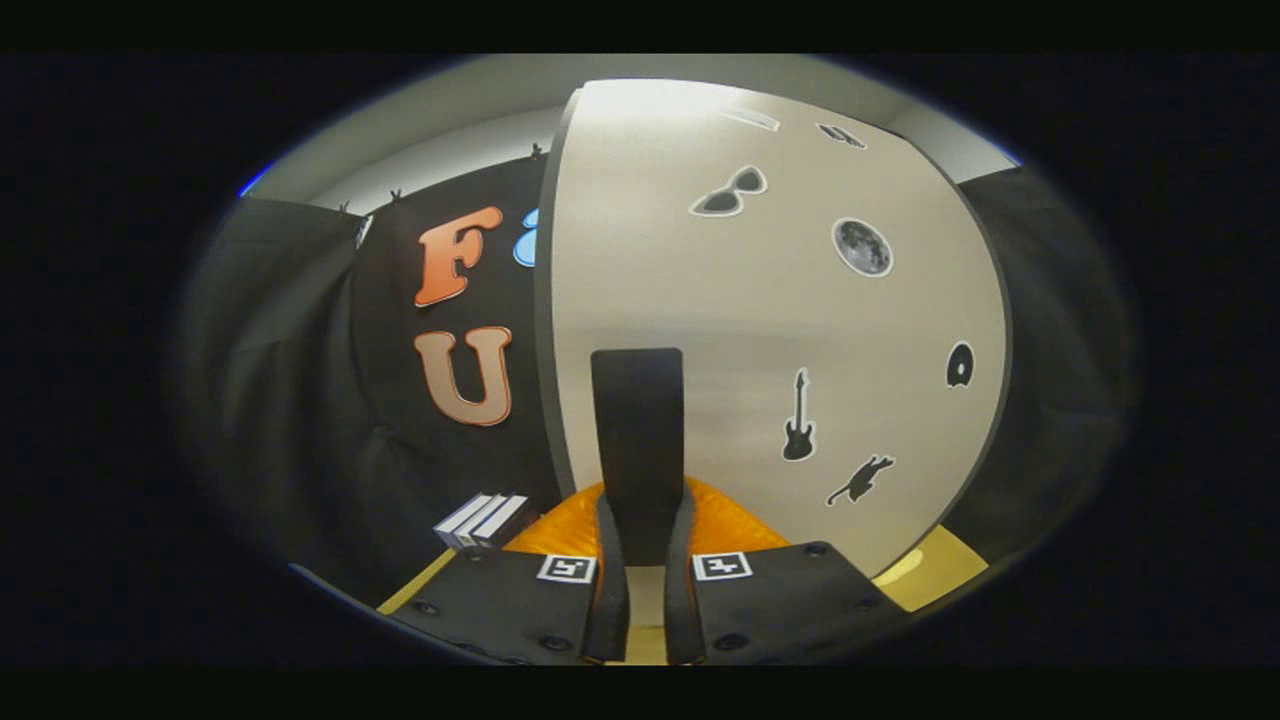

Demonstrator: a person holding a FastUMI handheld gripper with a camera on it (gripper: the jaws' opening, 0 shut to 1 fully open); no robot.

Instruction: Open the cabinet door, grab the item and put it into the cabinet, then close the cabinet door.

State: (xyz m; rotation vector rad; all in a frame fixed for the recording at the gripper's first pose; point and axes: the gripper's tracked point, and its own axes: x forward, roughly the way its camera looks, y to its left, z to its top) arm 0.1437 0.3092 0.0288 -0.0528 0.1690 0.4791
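I have the hand-held gripper [645, 520] pointing straight ahead, level and upright, its body filling the low part of the gripper view. The two fingers [607, 580] run forward side by side, drawn close together with only a narrow gap between them. Both press against a dark flat upright piece [637, 440] that stands between their tips, one finger on each side.

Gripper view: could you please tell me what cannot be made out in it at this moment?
- Cabinet interior: hidden behind the door.
- Handle: its lower end sits between the fingers of the gripper; whether both press it is unclear.
- Orange item: mostly hidden behind the handle and gripper body, shape unclear.
- Boxes beside the fingers: too small to identify.
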